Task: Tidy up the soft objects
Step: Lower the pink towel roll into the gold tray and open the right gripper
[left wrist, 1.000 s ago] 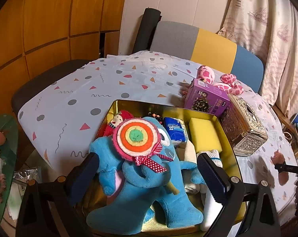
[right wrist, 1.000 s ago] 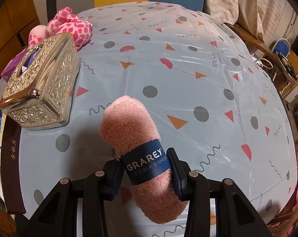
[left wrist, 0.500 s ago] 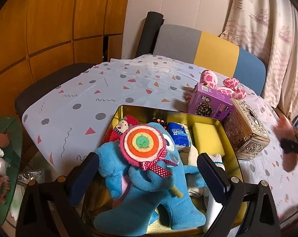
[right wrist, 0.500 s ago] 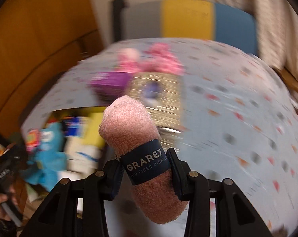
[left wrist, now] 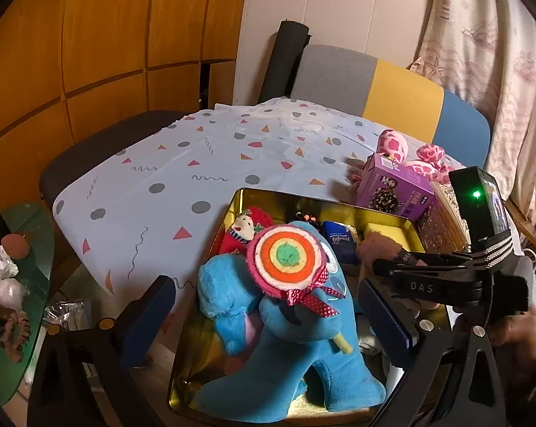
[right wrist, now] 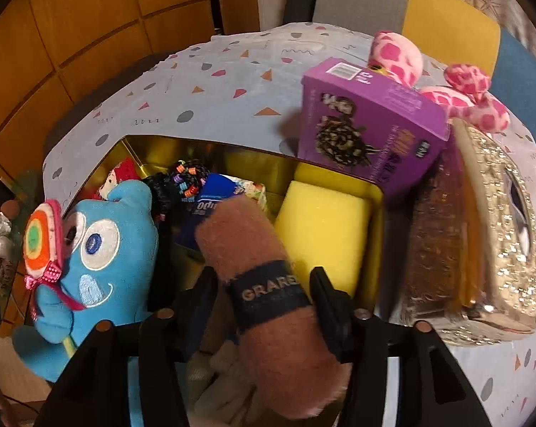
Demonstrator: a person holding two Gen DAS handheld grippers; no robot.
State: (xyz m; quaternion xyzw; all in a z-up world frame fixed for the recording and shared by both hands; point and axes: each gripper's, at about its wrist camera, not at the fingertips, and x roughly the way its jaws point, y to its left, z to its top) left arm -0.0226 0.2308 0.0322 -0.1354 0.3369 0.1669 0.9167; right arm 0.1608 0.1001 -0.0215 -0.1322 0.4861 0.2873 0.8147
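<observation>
A gold tin (left wrist: 303,195) at the table's near edge holds a blue plush monster with a felt lollipop (left wrist: 292,338), a yellow sponge (right wrist: 321,227), a blue tissue pack and a small red doll. My left gripper (left wrist: 264,309) stands open, its fingers wide on either side of the plush. My right gripper (right wrist: 264,284) hangs over the tin with its jaws opening. A pink rolled cloth with a dark band (right wrist: 257,249) lies between them, and a gap shows beside the band. In the left wrist view the right gripper (left wrist: 445,277) reaches in from the right.
A purple box (right wrist: 367,124) leans at the tin's far right corner. An ornate gold tissue box (right wrist: 495,235) stands right of the tin, with a pink spotted plush (right wrist: 460,96) behind it. A grey, yellow and blue chair stands beyond the table. A green glass side table (left wrist: 26,284) is at left.
My right gripper swung from the bare tablecloth to over the tin, carrying the pink roll, and its jaws have widened off the roll. The left gripper barely moved.
</observation>
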